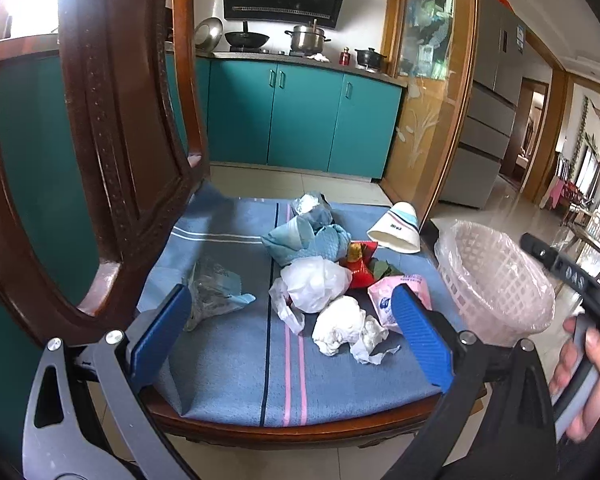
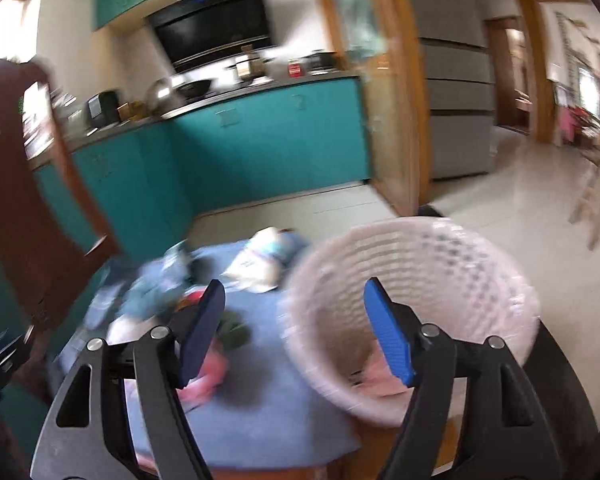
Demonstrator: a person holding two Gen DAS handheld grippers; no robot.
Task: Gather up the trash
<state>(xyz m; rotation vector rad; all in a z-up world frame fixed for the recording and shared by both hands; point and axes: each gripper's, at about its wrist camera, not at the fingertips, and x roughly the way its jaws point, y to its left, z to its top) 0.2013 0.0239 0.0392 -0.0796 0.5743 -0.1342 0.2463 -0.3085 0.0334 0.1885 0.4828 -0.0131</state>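
Holding your left tool (image 1: pixel 292 320) wide open and empty, you have it low over the near edge of the chair cushion (image 1: pixel 228 368), with the trash pile spread just beyond its blue pads. A white tissue wad (image 1: pixel 340 326) lies nearest, between the pads; behind it sit a white plastic bag (image 1: pixel 316 282), a red wrapper (image 1: pixel 362 268), a blue cloth bundle (image 1: pixel 306 240) and a paper cup (image 1: pixel 396 226) on its side. A clear wrapper (image 1: pixel 212 292) lies apart to the left. The pink basket (image 1: pixel 496 280) stands at the cushion's right edge. Your right tool (image 2: pixel 294 332) is open too, with nothing between its pads (that view is blurred), one pad over the basket (image 2: pixel 440 264), where something pink lies.
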